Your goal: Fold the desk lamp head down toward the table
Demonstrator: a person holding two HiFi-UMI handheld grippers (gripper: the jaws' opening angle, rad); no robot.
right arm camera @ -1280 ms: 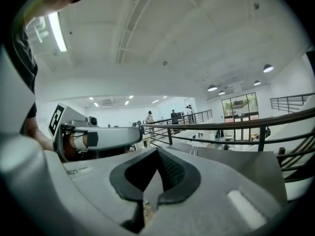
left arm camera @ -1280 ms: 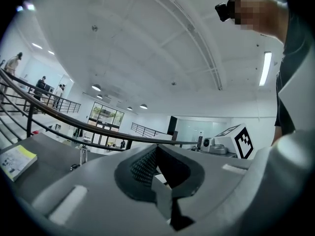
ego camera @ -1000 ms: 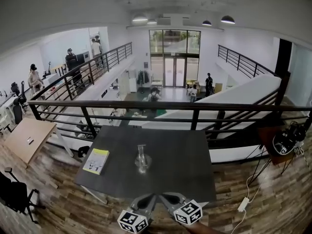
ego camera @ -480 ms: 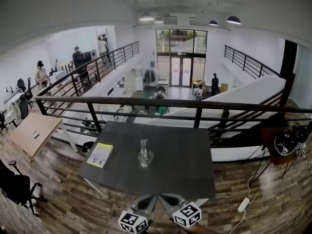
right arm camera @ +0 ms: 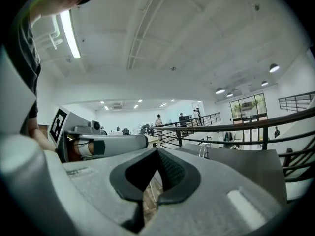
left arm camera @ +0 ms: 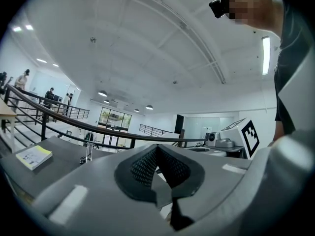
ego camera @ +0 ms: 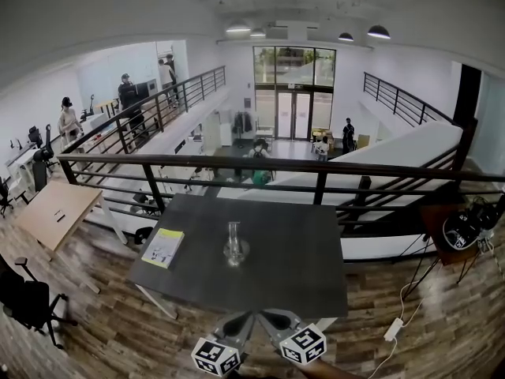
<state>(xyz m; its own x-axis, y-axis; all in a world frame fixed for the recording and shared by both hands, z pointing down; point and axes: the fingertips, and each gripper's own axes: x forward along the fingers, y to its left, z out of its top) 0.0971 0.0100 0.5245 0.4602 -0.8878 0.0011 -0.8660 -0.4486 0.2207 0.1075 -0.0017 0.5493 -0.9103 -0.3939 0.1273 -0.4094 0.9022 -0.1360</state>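
The desk lamp (ego camera: 233,251) is small, with a thin pale stem upright on a round base, and stands near the middle of the dark table (ego camera: 292,279). Both grippers hover side by side in front of the table's near edge, well short of the lamp. My left gripper (ego camera: 237,323) is shut and holds nothing. My right gripper (ego camera: 273,320) is shut and holds nothing too. In the left gripper view the lamp (left arm camera: 88,153) shows far off to the left of the closed jaws of the left gripper (left arm camera: 157,149). In the right gripper view the lamp (right arm camera: 203,151) lies to the right of the right gripper (right arm camera: 157,151).
A yellow book (ego camera: 163,248) lies at the table's left edge. A black railing (ego camera: 316,174) runs behind the table over an open drop to the floor below. A wooden desk (ego camera: 49,215) and a black chair (ego camera: 28,302) stand at the left, cables and a power strip (ego camera: 394,330) at the right.
The whole view has shifted slightly, so the table and lamp sit a little further right and up. Both grippers stay shut, side by side at the bottom edge.
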